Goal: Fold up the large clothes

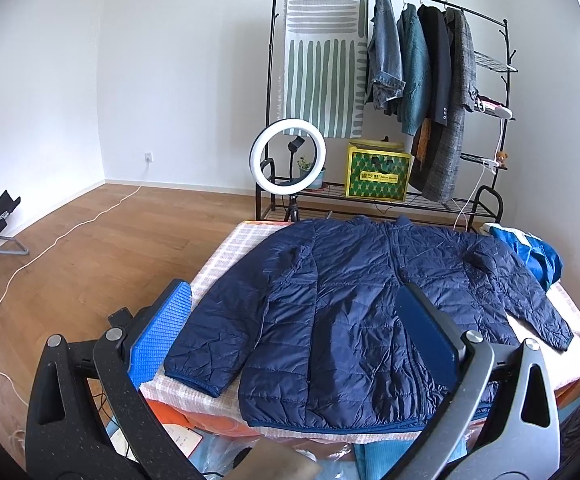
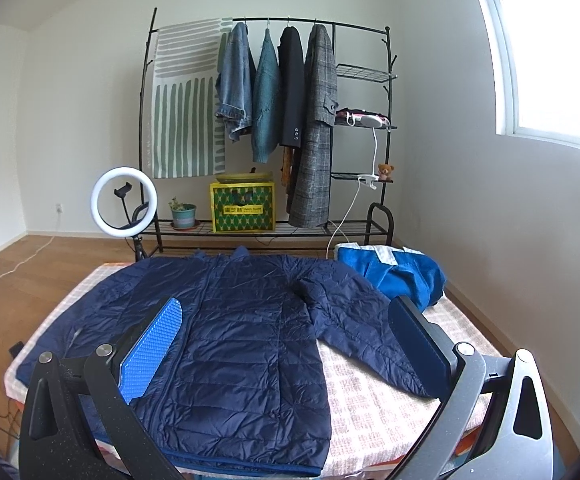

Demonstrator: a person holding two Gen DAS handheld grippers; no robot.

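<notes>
- We see the bench (image 2: 370, 400), covered in a pale checked cloth, filling the lower middle of both views, with wood floor to the left of it.
- We find the navy quilted jacket (image 2: 245, 340) lying flat and front-up on that cloth, collar toward the top of the frame and hem toward the bottom edge; both sleeves angle outward, one cuff at lower left of the left wrist view, the other at lower right of the right wrist view.
- Behind the bench, in the upper middle of the frame, stands a black clothes rack (image 2: 386, 80) with a striped cloth (image 2: 185, 120) and four hung garments on it.
- A blue folded garment (image 2: 394, 276) sits at the right side of the bench, just beside the jacket's sleeve.
- A yellow-green box (image 2: 243, 208) rests on the rack's bottom shelf, centre of the frame.
- A ring light (image 2: 123, 206) stands at the left of the rack.
- Our left gripper (image 1: 302, 332) hangs above the jacket's lower half, jaws spread wide and holding nothing.
- Our right gripper (image 2: 290, 348) hangs above the jacket's body and sleeve, jaws likewise spread wide and empty.
</notes>
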